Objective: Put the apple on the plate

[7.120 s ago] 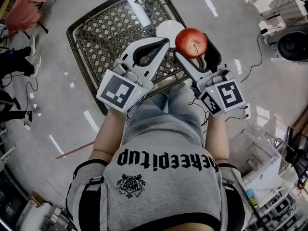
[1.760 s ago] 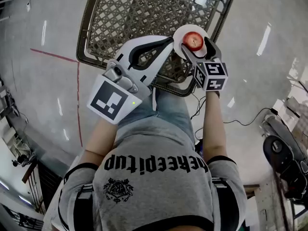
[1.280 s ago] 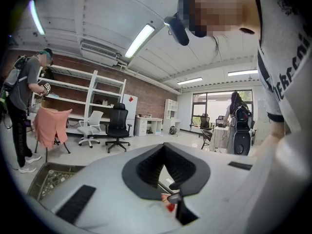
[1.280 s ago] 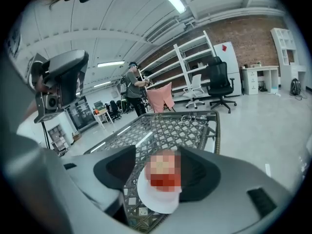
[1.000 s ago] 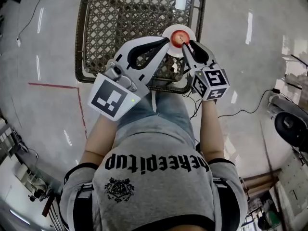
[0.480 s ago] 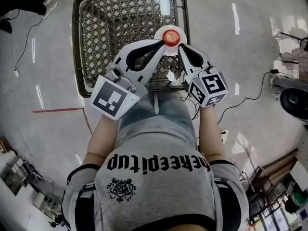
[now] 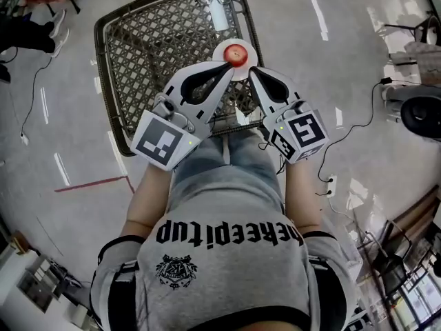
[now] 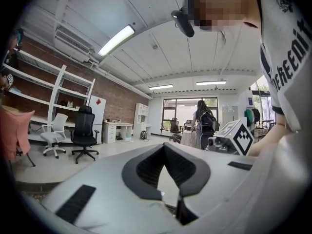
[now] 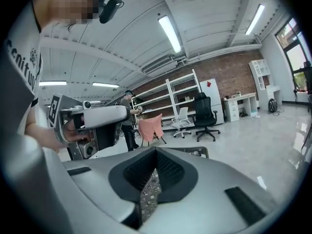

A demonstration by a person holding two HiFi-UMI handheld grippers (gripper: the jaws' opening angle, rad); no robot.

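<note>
The fingers (image 8: 146, 168) of the left gripper (image 8: 164, 146) are closed tip to tip, with nothing held; those of the right gripper (image 9: 156, 151) are likewise shut and empty. The apple (image 7: 236, 52) is seated on the plate (image 7: 222, 47), which rests near the edge of the wicker table (image 7: 151, 47). In the head view, both gripper tips are seen at the plate's near rim.

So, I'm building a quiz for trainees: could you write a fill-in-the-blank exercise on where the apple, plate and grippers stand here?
1. The apple lies on the ____.
2. The plate, standing on the woven table, is coloured ____.
3. The left gripper and the right gripper, both shut, hold ____.
Missing words: plate; white; nothing.
</note>
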